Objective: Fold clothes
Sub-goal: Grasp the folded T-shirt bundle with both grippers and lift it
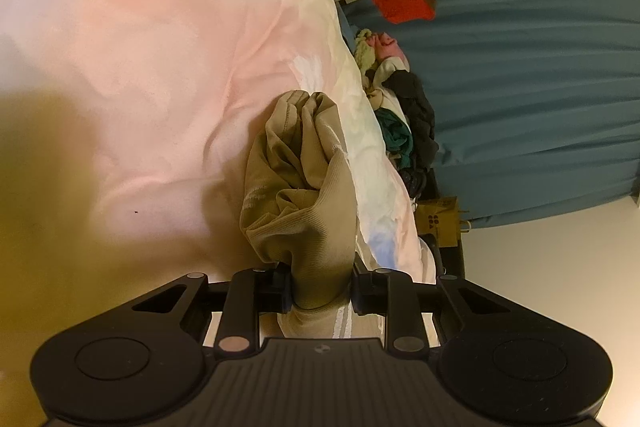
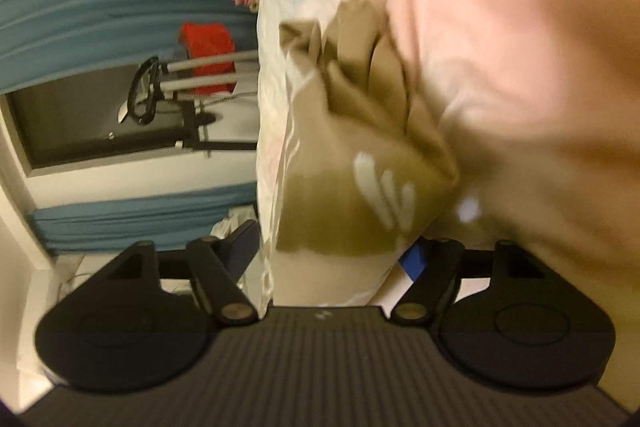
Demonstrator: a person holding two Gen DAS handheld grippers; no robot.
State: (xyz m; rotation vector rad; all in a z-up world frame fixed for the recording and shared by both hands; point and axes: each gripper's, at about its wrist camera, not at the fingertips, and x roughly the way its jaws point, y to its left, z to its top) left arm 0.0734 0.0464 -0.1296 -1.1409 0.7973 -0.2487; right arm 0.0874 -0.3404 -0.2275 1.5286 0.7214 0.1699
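Garment: my beige ribbed garment (image 1: 298, 195) lies bunched on the pink duvet (image 1: 160, 67).
Left gripper: my left gripper (image 1: 320, 291) is clenched on its fabric.
Right gripper: my right gripper (image 2: 336, 267) is against the same cloth (image 2: 352, 163), which hides the fingertips; I cannot tell its grip.
Laundry pile: clothes heap (image 1: 400, 107) just beyond the duvet's edge.

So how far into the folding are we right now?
Early. Nothing folded shows in either view. In hand: the left claw is shut on the bunched beige ribbed garment, which lies crumpled on the pale pink bedsheet. The right claw is at the same garment, its grip hidden by cloth and blur. Left: spreading and folding it, then the mixed clothes pile beyond the bed.
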